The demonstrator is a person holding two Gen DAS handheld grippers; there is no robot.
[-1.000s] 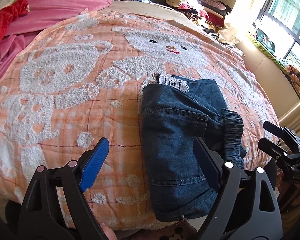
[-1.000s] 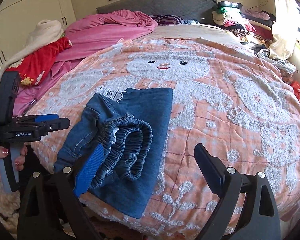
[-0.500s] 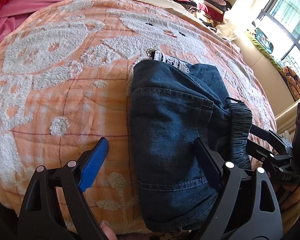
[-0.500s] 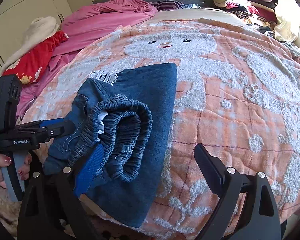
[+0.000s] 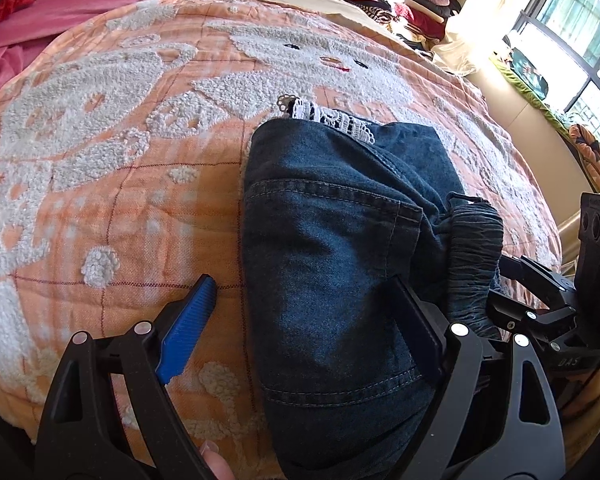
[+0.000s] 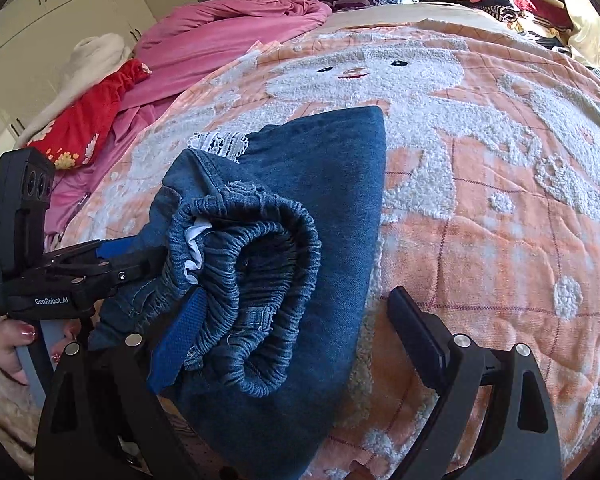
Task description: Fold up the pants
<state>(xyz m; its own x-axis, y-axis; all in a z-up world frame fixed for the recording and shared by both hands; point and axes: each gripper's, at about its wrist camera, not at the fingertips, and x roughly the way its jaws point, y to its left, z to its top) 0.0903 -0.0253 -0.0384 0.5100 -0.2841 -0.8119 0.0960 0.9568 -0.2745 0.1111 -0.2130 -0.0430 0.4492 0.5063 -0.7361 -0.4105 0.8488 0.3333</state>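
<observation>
Left gripper [image 5: 304, 320]: fingers spread wide, straddling near left edge of pants; nothing pinched.

Pants [image 5: 340, 264]: dark denim, folded into compact bundle at near edge of quilt [image 5: 112, 200]. Judged soft, limp, moderately heavy, not slippery; thick at elastic waistband [image 6: 256, 296], thin at lace hem [image 6: 220, 142]. Best hold: stacked layers near waistband.

Right gripper [image 6: 296, 332]: fingers spread, left pad touching waistband roll, not clamping.

Room: open quilt beyond and right; bed edge just below bundle; pink bedding [image 6: 228, 36] far left.
</observation>
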